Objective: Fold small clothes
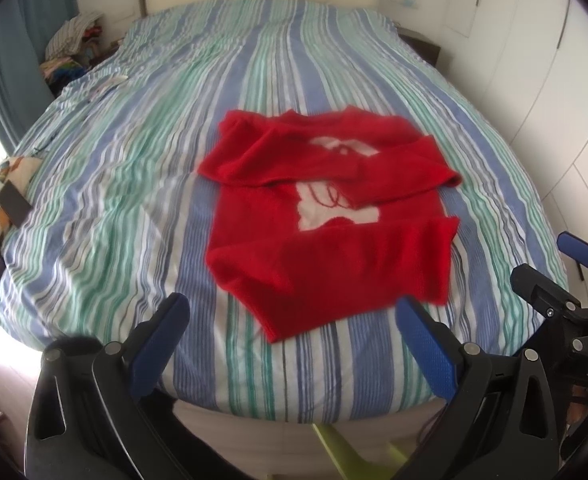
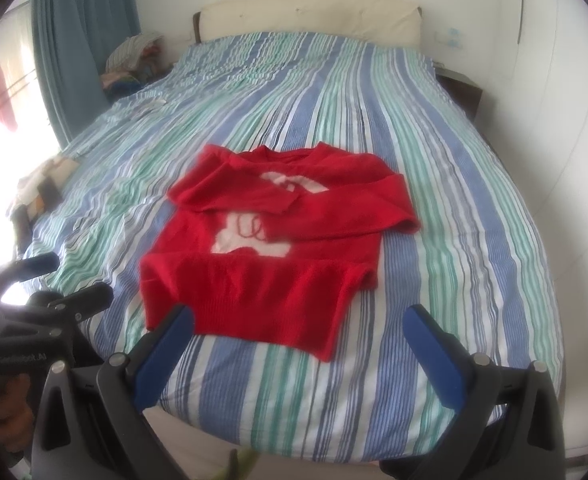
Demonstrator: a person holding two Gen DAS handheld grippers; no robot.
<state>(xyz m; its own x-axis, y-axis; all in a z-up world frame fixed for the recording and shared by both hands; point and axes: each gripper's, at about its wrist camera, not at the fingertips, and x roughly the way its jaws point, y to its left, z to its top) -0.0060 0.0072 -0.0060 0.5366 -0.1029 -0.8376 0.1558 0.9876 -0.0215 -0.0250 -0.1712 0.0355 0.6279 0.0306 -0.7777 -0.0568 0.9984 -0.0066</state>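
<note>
- Left gripper (image 1: 292, 334) and right gripper (image 2: 300, 334): blue-padded fingers spread wide, holding nothing, just short of the hem.
- Red sweater (image 2: 270, 248) lies flat mid-bed on the striped bedspread (image 2: 434, 184), long axis neck-to-hem, neckline toward the headboard (image 2: 306, 16).
- Both sleeves folded across the chest, partly covering a white motif; hem turned up.

A bed (image 1: 142, 168) with a blue, green and white striped cover fills the view. On it lies a red sweater (image 1: 326, 216) (both sleeves folded across the chest, hem turned up), near the foot.
</note>
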